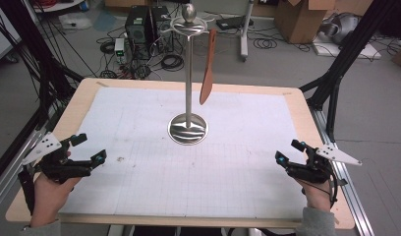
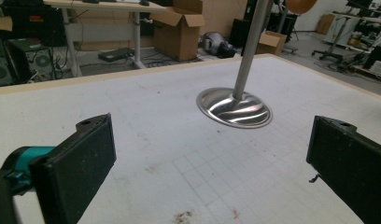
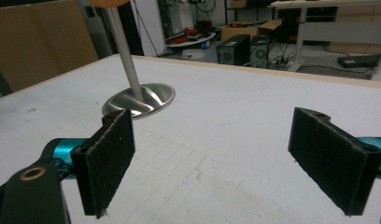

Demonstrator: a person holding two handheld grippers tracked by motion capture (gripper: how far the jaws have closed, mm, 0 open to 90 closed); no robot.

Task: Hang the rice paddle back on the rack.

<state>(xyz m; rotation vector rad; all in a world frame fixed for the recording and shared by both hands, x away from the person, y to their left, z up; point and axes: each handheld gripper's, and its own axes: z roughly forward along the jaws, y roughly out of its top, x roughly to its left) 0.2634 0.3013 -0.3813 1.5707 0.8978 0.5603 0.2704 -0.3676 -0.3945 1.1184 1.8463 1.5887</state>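
1. The worktop (image 1: 306, 123) has a wooden rim and a white gridded mat (image 1: 139, 147) over most of it. There's a small dark smudge on the mat near the left side.
2. Near the middle stands a metal utensil stand (image 1: 188, 88): round shiny base, thin upright pole, a ring of hooks and a knob on top. A brown wooden spatula (image 1: 207, 69) hangs from one hook on the right, blade down and clear of the mat.
3. Left tongs (image 1: 89, 149) are held low over the near-left corner of the mat, jaws spread wide with nothing between them. In the left gripper view the stand's base sits ahead, open mat in between.
4. Right tongs (image 1: 288, 151) are over the near-right corner, also wide open and empty. Both are well apart from the stand.
5. Beyond the far edge, on the floor: computer towers (image 1: 144, 24), tangled cables, cardboard boxes (image 1: 301, 17) and black frame legs at both sides.
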